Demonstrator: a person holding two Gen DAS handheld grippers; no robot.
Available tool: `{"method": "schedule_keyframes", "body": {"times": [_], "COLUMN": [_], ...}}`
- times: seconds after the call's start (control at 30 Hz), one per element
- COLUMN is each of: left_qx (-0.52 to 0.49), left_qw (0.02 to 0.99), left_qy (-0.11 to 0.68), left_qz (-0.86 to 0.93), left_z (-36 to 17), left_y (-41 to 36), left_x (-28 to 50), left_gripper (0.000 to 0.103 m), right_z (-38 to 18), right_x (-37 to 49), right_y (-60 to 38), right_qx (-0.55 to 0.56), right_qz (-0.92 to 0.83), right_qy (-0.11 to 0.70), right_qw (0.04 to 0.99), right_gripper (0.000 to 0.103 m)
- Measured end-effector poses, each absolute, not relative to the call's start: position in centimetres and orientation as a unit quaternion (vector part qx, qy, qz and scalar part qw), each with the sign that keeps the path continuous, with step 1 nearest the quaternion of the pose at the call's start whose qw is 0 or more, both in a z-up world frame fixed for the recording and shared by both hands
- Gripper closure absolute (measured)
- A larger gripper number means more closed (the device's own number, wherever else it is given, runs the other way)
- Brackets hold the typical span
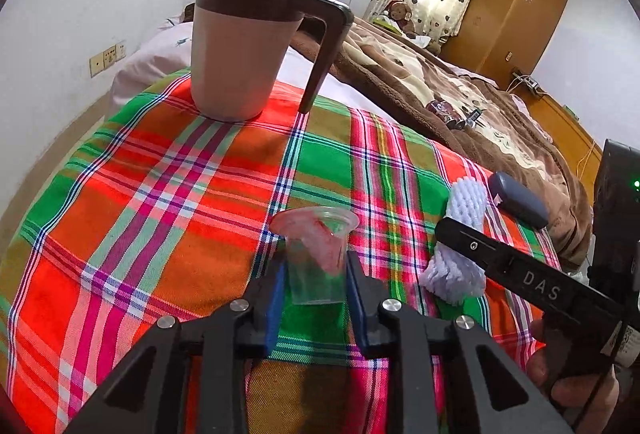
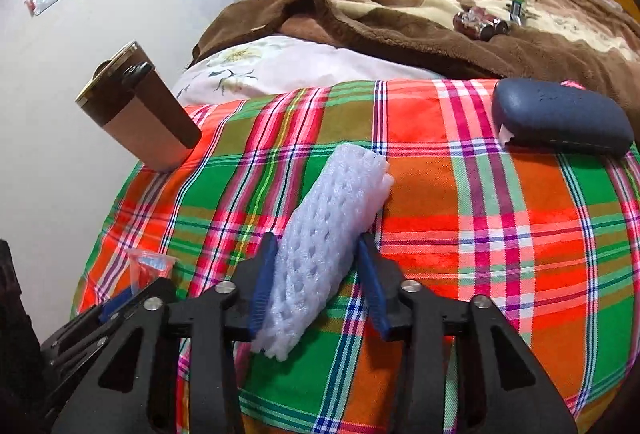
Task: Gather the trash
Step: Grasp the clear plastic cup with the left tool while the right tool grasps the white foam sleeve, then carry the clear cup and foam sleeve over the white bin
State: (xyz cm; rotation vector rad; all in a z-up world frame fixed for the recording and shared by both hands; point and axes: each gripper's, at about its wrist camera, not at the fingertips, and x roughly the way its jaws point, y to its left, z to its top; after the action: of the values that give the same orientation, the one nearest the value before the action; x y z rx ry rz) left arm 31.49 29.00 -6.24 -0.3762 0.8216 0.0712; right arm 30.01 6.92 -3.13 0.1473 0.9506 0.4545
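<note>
Left claw (image 1: 316, 298) clamped on clear cup (image 1: 316, 254), pads against both walls, cup upright on plaid cloth (image 1: 160, 202). Right claw (image 2: 316, 286) half-wide around white foam net (image 2: 320, 234): left pad touching net, right pad just beside it; grip could not be told. Net lay flat on cloth, just right of cup. Beyond net, grey case (image 2: 560, 118) near cloth's far edge. Far left on cloth stood brown lidded mug (image 1: 248, 38). Past cloth, brown blanket (image 2: 400, 14) on bed, red can (image 2: 476, 22) lying on it.
</note>
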Motion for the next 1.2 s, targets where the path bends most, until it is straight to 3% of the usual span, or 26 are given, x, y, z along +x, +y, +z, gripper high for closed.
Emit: {"method": "schedule_keyframes", "body": {"times": [0.33,1.2], "left_qx": [-0.167,-0.098], "left_qw": [0.903,0.932], "left_qy": [0.395,0.348], "left_qz": [0.029,-0.032], "left_z": [-5.6,2.4], "left_y": [27.4,16.2], "left_x": [30.1,18.0], "left_gripper": [0.075,0.075], "right_z": [-2.1,4.1], "right_x": [28.6,17.8], "right_y": [5.5,-3.6], "right_qx": [0.074,0.066], "right_qz": [0.225,0.238], "right_qy": [0.435,0.378], "right_qw": [0.869,0.892], "right_gripper": [0.074,0.074]}}
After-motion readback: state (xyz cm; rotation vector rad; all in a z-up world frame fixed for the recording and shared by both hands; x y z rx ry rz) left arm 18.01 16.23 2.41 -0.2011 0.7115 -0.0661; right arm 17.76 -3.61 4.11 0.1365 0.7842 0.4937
